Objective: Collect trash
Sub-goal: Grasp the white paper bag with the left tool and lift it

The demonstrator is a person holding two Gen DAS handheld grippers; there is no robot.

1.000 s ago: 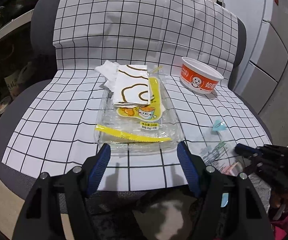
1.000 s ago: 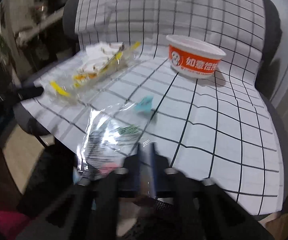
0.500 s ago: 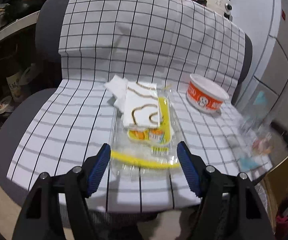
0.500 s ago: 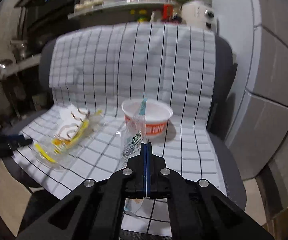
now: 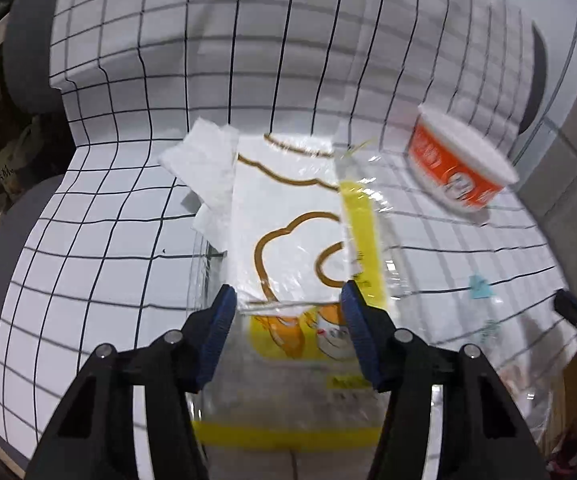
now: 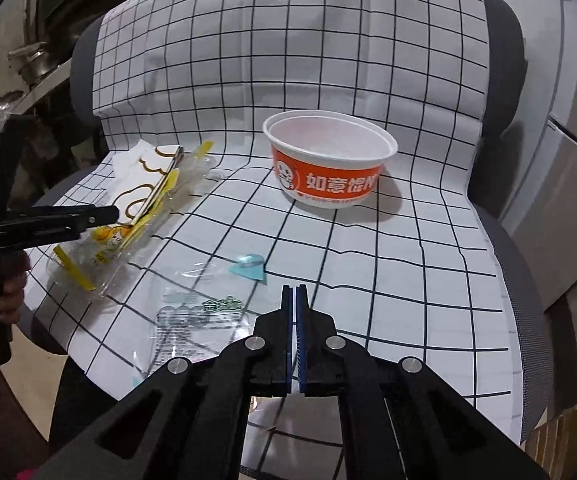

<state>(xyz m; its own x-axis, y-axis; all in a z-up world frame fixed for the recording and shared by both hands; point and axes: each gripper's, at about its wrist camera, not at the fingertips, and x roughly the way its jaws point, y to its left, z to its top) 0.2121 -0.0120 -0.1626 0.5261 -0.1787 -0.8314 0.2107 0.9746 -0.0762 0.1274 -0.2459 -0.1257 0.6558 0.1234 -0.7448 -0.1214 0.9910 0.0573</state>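
Observation:
A clear and yellow plastic bread wrapper [image 5: 300, 248] lies on the checkered cloth with a white napkin [image 5: 208, 168] under its far end. My left gripper [image 5: 286, 300] is open, its blue pads on either side of the wrapper just above it. The wrapper also shows in the right wrist view [image 6: 136, 216]. My right gripper [image 6: 294, 292] is shut; a clear printed wrapper [image 6: 192, 316] with a blue corner [image 6: 250, 266] lies on the cloth just left of it, and I cannot tell if it is pinched. An orange and white paper bowl [image 6: 328, 164] stands empty behind.
The checkered cloth [image 6: 408, 272] covers a grey chair seat and back. Its front edge drops off right under both grippers. Grey cabinet drawers [image 6: 568, 184] stand at the right, and shelves with kitchenware at the left.
My left gripper has moved forward and down over the bread wrapper. My right gripper has come down from its raised position; the clear wrapper that hung upright from it now lies on the cloth.

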